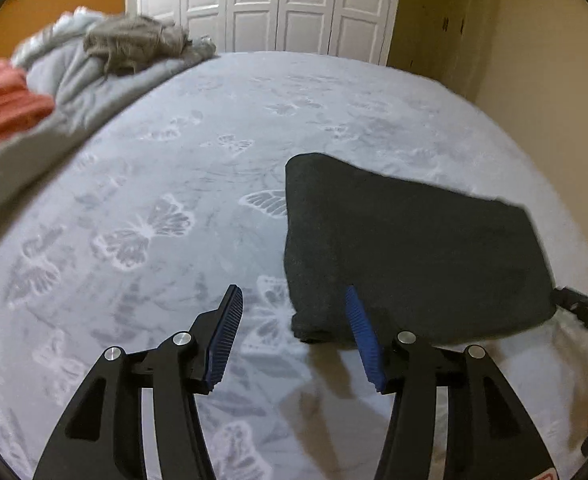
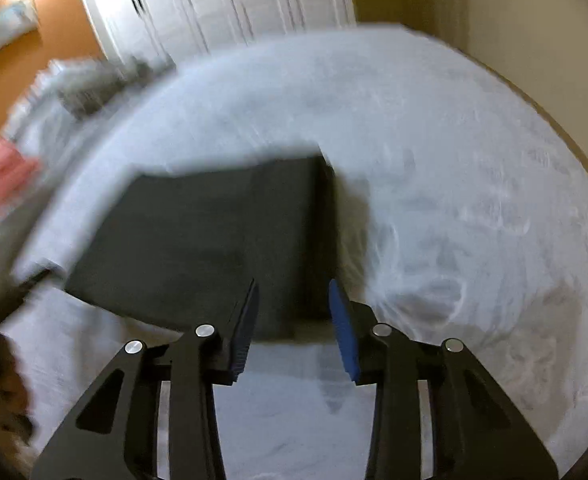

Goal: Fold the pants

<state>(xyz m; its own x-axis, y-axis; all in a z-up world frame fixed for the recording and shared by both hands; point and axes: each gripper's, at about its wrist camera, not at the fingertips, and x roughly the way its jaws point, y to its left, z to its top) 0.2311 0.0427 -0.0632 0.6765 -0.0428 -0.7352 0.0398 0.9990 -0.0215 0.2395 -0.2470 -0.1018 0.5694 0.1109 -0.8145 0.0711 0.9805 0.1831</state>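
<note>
The dark charcoal pants [image 1: 410,248] lie folded into a compact block on the pale blue butterfly-print bed sheet [image 1: 166,184]. My left gripper [image 1: 294,300] is open and empty, above the sheet at the block's near left corner. In the blurred right wrist view the folded pants [image 2: 198,240] lie just ahead, and my right gripper [image 2: 294,296] is open and empty over their near right edge. The right gripper's tip also shows in the left wrist view [image 1: 586,312] at the block's right side.
A grey duvet [image 1: 66,80] with a grey-brown garment [image 1: 134,40] and a folded coral cloth [image 1: 2,100] are heaped at the bed's far left. White wardrobe doors [image 1: 278,4] stand beyond the bed. A beige wall [image 1: 534,60] is on the right.
</note>
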